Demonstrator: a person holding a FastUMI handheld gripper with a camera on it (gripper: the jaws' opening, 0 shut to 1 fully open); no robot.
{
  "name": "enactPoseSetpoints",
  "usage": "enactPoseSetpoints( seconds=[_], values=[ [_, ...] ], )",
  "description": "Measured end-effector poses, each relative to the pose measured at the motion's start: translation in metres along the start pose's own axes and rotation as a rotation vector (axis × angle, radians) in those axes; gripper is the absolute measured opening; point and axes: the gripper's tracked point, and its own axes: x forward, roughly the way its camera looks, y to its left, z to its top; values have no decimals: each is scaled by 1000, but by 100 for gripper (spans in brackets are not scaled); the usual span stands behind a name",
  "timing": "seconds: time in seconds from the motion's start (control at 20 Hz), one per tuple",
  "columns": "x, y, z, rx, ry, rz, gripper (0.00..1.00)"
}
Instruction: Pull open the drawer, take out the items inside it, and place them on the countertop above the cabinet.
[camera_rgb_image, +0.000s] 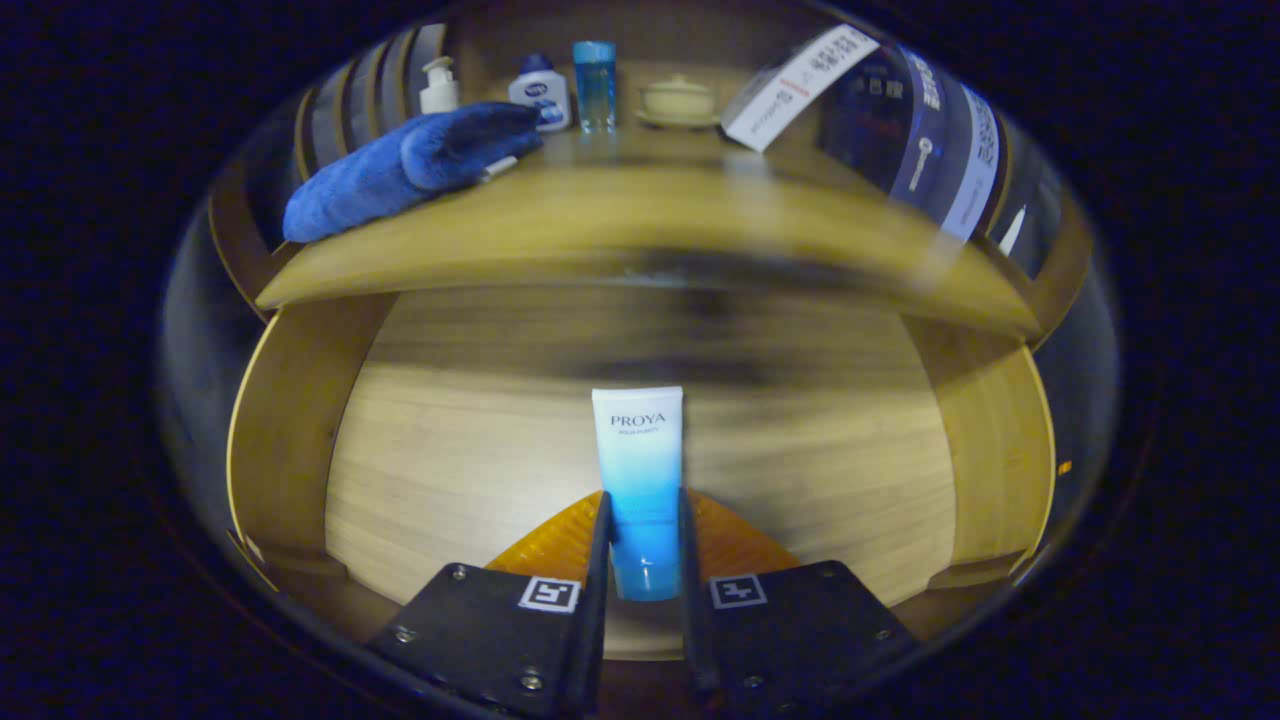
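Gripper view: tube (640, 480) is white at the top fading to blue at the cap end, printed "PROYA". It sits between the gripper (643, 545) fingers, both pressing its lower half, jaws nearly closed, over the open drawer (470, 440) floor. Countertop (650, 215) beyond holds a blue towel (410, 165) and bottles (565, 88).

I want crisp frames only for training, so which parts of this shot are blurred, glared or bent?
Gripper view: the tube, pinched by the gripper, is sharp; the drawer floor and countertop edge smear sideways; fisheye bows the countertop edge; glare whitens the box; the towel is slightly soft.
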Motion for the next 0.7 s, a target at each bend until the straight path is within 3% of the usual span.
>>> enactPoseSetpoints(
  seconds=[0.35, 0.7],
  values=[
    [-63, 18, 26, 15, -287, 81, 33],
    [-138, 6, 69, 130, -576, 121, 33]
  ],
)
